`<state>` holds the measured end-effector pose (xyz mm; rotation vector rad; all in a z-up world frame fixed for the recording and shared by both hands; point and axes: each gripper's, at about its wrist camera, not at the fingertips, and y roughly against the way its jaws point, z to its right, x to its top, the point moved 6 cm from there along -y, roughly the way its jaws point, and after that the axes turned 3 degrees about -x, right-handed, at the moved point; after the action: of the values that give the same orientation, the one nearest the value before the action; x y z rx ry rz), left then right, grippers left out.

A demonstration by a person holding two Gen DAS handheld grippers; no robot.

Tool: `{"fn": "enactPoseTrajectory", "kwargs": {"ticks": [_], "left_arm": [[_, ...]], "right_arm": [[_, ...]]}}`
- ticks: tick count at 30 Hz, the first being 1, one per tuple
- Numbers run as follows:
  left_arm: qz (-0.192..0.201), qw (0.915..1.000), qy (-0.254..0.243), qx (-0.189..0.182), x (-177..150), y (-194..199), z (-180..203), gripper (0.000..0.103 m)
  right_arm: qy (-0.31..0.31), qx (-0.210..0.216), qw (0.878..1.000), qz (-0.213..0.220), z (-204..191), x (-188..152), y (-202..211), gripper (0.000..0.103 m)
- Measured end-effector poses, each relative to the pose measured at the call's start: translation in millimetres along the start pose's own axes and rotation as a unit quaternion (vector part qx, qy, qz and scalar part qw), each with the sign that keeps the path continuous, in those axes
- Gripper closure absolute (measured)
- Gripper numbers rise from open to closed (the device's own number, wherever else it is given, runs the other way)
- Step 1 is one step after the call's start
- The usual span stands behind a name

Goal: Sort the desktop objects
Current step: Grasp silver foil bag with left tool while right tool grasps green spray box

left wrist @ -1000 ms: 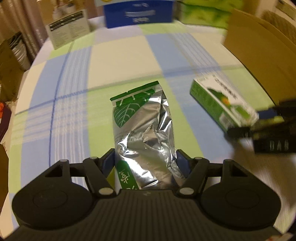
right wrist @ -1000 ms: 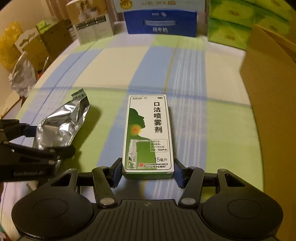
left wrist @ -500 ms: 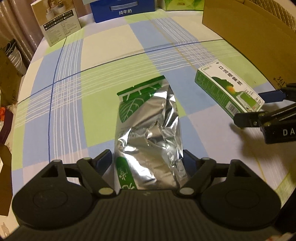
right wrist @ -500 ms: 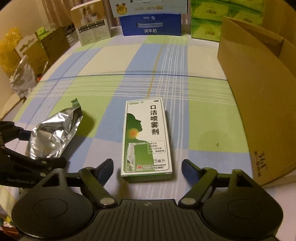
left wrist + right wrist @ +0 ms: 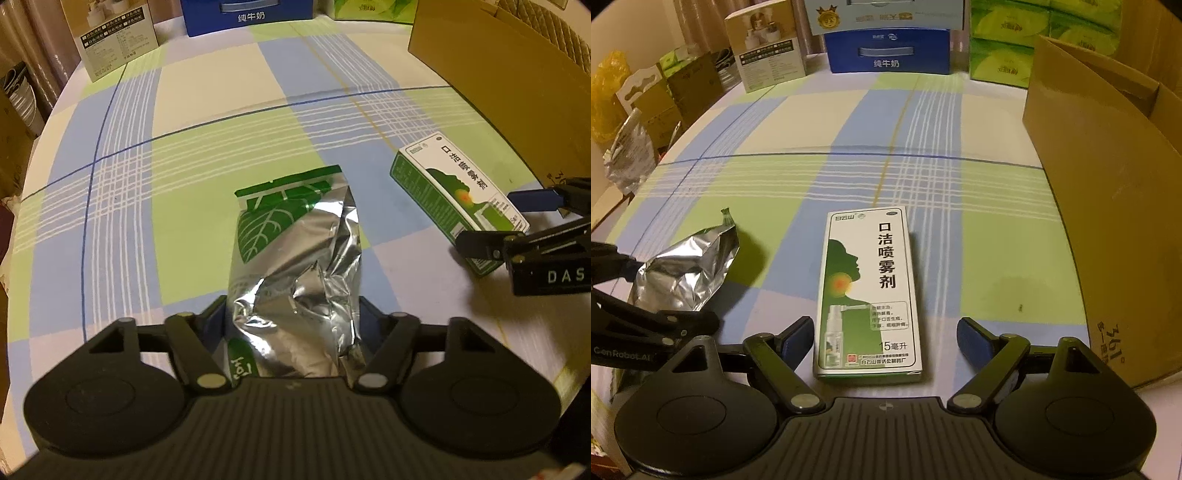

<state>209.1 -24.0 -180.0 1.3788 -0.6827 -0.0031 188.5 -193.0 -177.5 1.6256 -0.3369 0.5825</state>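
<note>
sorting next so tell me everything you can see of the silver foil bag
The silver foil bag is a crinkled, shiny pouch with a green leaf print and a green strip across its sealed top. It lies flat on the checked tablecloth, its near end between the closing jaws of the left gripper, whose blue pads sit against its sides.

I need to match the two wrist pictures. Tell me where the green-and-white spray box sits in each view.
Left wrist: spray box at the right edge, lying flat.
Right wrist: spray box bottom centre, lying flat.
Shared landmark: the blue carton at the table's far edge.
</note>
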Motion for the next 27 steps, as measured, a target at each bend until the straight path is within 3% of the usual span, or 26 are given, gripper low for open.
{"fn": "enactPoseTrajectory", "kwargs": {"ticks": [3,10,21,27], "left_arm": [[0.006,0.9997,-0.018,0.013,1,7,2,0.057],[0.001,0.9996,-0.028,0.01,0,9,5,0.057],[-0.017,0.9996,-0.02,0.011,-6,5,-1,0.031],[-0.022,0.9997,-0.005,-0.003,-8,6,-5,0.034]], "right_arm": [[0.002,0.002,1.0,0.0,-1,1,0,0.021],[0.004,0.011,1.0,-0.001,-6,3,-1,0.021],[0.016,0.019,1.0,-0.009,-13,8,-7,0.021],[0.023,0.019,0.999,-0.013,-17,10,-12,0.021]]}}
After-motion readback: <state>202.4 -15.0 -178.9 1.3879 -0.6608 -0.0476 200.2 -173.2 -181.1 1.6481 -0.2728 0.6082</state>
